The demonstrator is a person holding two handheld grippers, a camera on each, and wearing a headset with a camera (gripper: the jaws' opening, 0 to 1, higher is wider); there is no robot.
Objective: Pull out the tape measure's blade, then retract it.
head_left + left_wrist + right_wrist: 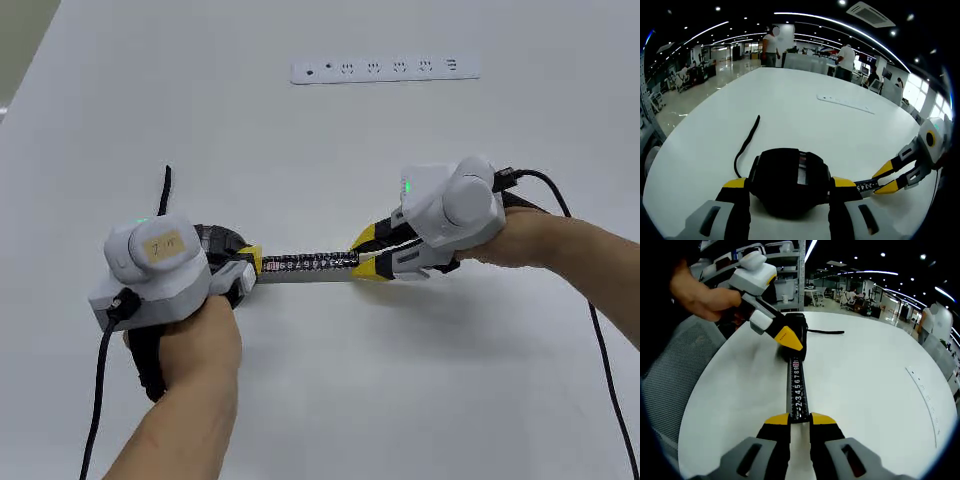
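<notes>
White bench [420,400]: left gripper [789,183] clamps tape measure case [216,240] at left; blade [797,385] runs straight right, tip pinched tight in right gripper [799,419].

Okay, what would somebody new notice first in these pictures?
The numbered blade stretched across the middle of the white table between two grippers. The left gripper clamps the black tape measure at one end; the right gripper pinches the blade's tip at the other. A white power strip lies alone at the table's far side.
</notes>
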